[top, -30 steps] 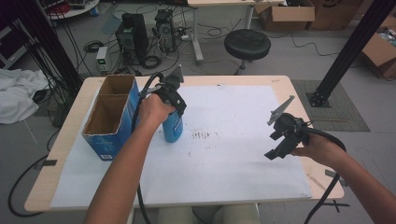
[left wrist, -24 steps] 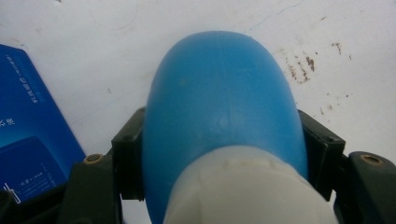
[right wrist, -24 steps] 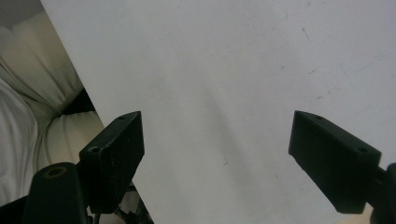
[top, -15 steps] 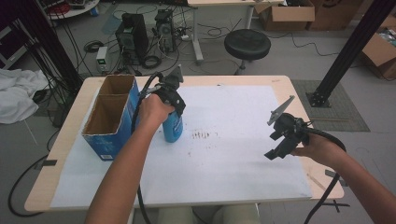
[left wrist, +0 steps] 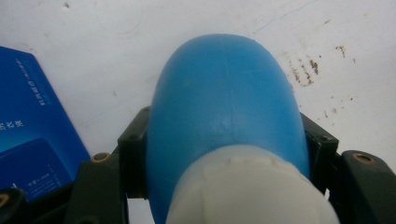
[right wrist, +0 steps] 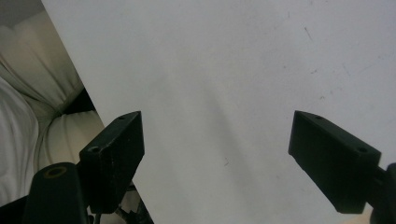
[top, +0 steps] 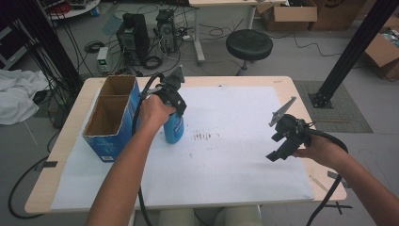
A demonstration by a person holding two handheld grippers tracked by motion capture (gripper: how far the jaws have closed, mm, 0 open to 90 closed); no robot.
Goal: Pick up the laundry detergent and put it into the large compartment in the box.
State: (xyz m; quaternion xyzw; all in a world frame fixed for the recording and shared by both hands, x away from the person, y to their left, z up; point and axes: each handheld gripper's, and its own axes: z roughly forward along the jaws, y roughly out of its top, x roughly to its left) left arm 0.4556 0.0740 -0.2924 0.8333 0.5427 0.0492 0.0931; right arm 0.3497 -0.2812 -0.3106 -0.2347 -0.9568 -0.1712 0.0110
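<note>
Closing just now, left gripper clamps the glossy blue bottle (white cap); right gripper gapes.

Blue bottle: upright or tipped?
Upright. The blue bottle stands on the white paper beside the cardboard box, left gripper clamped on it from above.

Blue bottle: lower body hidden behind its own shoulder and white cap in the left gripper view; cap cut by bottom edge. Beside the left gripper, blue box cut by left edge, print too small to read. Right gripper: pad faces turned from view.
</note>
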